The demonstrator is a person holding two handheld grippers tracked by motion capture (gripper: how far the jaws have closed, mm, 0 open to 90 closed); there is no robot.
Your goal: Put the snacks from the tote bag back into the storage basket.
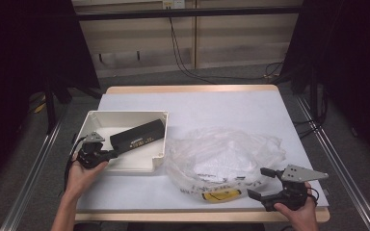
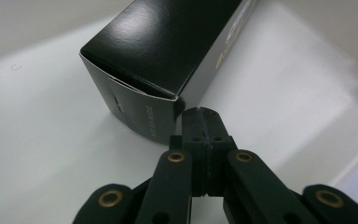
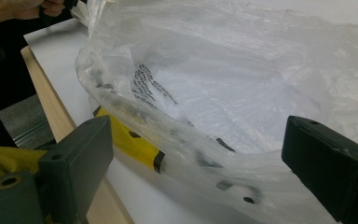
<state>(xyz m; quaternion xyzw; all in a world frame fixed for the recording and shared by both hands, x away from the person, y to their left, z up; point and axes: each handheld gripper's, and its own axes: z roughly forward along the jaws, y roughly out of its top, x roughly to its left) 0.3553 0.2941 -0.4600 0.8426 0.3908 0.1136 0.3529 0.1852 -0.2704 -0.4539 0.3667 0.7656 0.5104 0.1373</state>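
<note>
While the left gripper, jaws clenched on nothing, nudges the black box inside the tray, the right gripper, jaws released, should straddle the bag's rim squarely.

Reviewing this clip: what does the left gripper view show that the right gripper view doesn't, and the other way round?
Left gripper view alone: the left hand-held gripper, jaws shut with nothing between them, at the corner of the black box lying in the white tray.
Right gripper view alone: the right hand-held gripper, jaws open around the rim of the clear plastic bag, with its yellow label, and the table edge.
Shared: no object; each shows its own black jaws.
</note>
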